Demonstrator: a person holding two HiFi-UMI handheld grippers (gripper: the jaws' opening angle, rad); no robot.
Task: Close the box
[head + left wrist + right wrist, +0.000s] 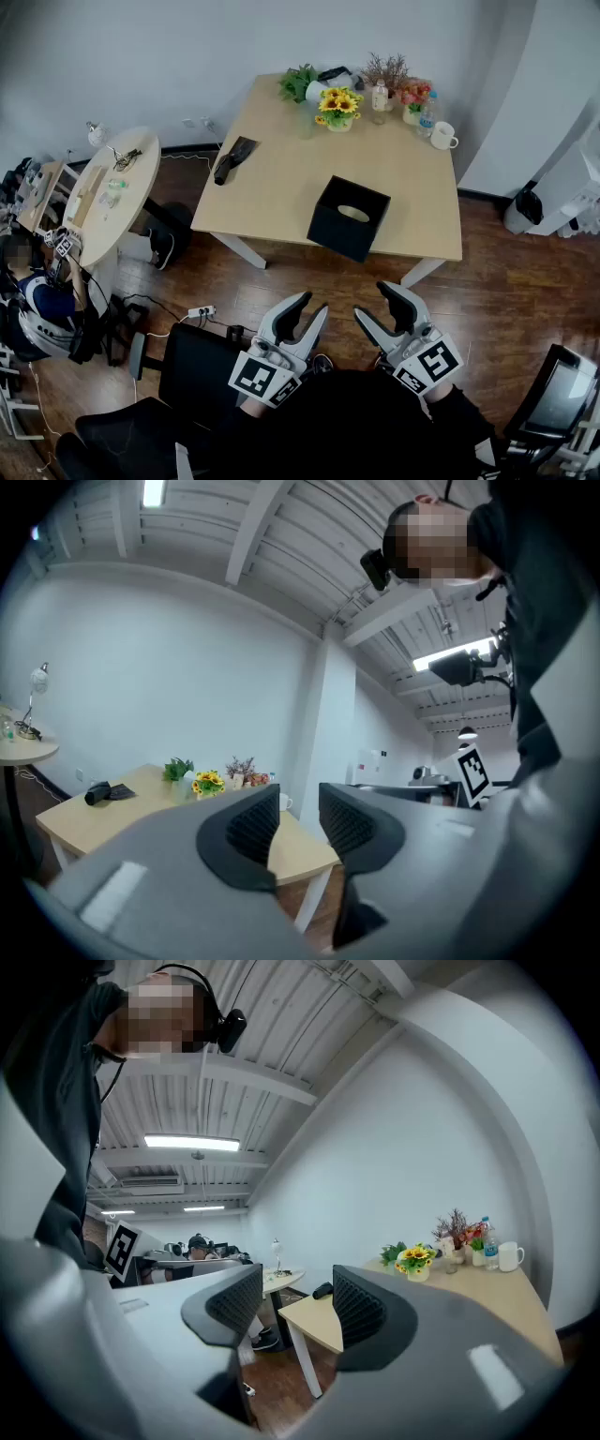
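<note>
A black box (349, 217) stands near the front edge of the wooden table (281, 183), with a pale oval showing on its top. Both grippers hang low in front of the person's body, well short of the table and over the wood floor. My left gripper (314, 305) has its jaws drawn close together with nothing between them; its own view (298, 803) shows only a narrow gap. My right gripper (372, 300) stands open and empty, with a wider gap in its own view (298, 1283). Neither gripper view shows the box.
At the table's far side are a sunflower pot (339, 105), other plants, a bottle and a white mug (442, 137). A dark bundle (232, 159) lies at its left. A round table (103, 192) stands left, a black chair (192, 375) near my left gripper.
</note>
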